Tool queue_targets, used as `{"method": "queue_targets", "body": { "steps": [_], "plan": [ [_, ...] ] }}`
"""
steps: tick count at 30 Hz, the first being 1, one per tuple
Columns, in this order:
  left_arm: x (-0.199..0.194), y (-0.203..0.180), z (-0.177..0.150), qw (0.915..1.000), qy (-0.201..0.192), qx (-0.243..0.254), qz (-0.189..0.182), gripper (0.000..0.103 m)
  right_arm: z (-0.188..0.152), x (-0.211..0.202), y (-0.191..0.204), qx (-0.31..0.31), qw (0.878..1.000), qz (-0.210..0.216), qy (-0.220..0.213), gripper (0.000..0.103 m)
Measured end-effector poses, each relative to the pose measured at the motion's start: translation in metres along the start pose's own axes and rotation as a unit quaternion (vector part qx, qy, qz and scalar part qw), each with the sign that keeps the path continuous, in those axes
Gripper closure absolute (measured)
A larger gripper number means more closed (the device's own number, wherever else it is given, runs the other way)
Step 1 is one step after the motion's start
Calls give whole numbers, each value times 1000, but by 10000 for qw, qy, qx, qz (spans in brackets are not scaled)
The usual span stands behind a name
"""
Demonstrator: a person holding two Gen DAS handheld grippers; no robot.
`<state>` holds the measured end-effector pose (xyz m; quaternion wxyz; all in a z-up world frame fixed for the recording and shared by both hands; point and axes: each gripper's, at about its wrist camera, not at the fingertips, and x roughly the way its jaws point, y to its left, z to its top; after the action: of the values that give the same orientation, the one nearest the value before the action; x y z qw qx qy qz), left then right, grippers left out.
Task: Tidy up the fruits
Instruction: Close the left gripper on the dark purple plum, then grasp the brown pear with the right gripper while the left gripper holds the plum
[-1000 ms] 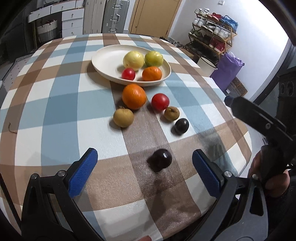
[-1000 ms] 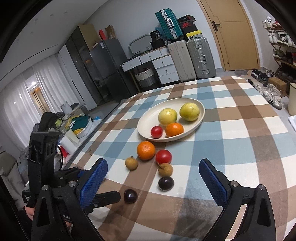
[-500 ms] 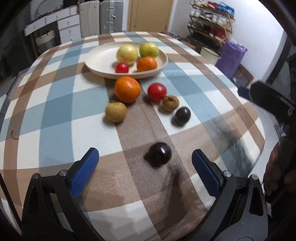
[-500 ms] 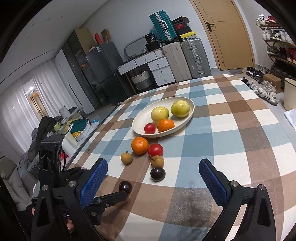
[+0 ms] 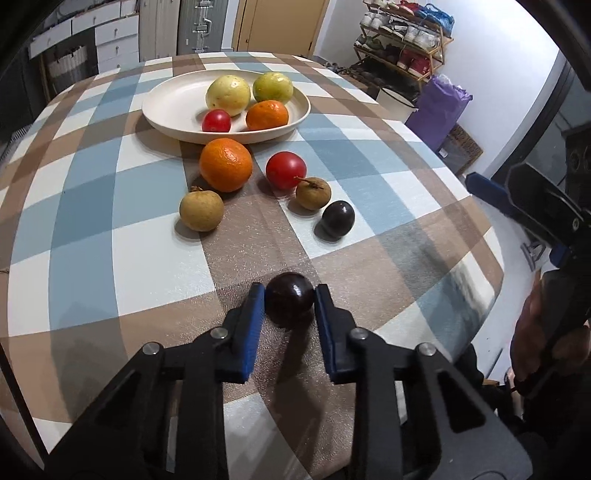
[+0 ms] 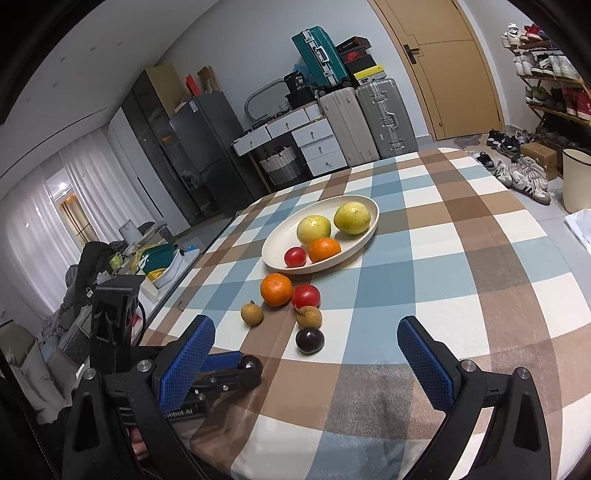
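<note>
My left gripper (image 5: 289, 295) is shut on a dark plum (image 5: 290, 303) that rests on the checked tablecloth near the table's front edge; it also shows in the right wrist view (image 6: 250, 363). A cream plate (image 5: 173, 110) holds two yellow-green fruits, a small tomato (image 5: 216, 120) and a small orange (image 5: 267, 115). In front of it lie a big orange (image 5: 226, 164), a tomato (image 5: 286, 170), two brown longans (image 5: 201, 209) (image 5: 313, 193) and a second dark plum (image 5: 337, 218). My right gripper (image 6: 306, 354) is open and empty, above the table's near edge.
The round table's edge (image 5: 495, 236) drops off at the right. A shoe rack (image 5: 402, 33), a purple bag (image 5: 439, 107) and a bucket (image 6: 576, 177) stand beyond it. Suitcases (image 6: 369, 122), drawers and a fridge (image 6: 207, 155) line the far wall.
My left gripper moved forward and closed its wide-open jaws on the nearest dark plum. The right gripper drew back a little and stayed open.
</note>
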<state>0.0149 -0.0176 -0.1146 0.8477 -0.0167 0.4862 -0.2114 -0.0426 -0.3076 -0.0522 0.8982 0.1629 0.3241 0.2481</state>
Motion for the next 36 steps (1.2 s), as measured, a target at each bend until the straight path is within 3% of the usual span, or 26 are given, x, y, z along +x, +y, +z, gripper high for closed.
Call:
{"method": "queue_targets", "body": {
  "steps": [17, 36],
  "plan": [
    [-35, 11, -2, 9985, -464, -220, -181, 79, -5, -3, -1, -56, 9999, -52, 138, 2],
    [-44, 55, 9, 9946, -684, -701, -333, 79, 9, 66, 8, -448, 9947, -206, 903, 4]
  ]
}}
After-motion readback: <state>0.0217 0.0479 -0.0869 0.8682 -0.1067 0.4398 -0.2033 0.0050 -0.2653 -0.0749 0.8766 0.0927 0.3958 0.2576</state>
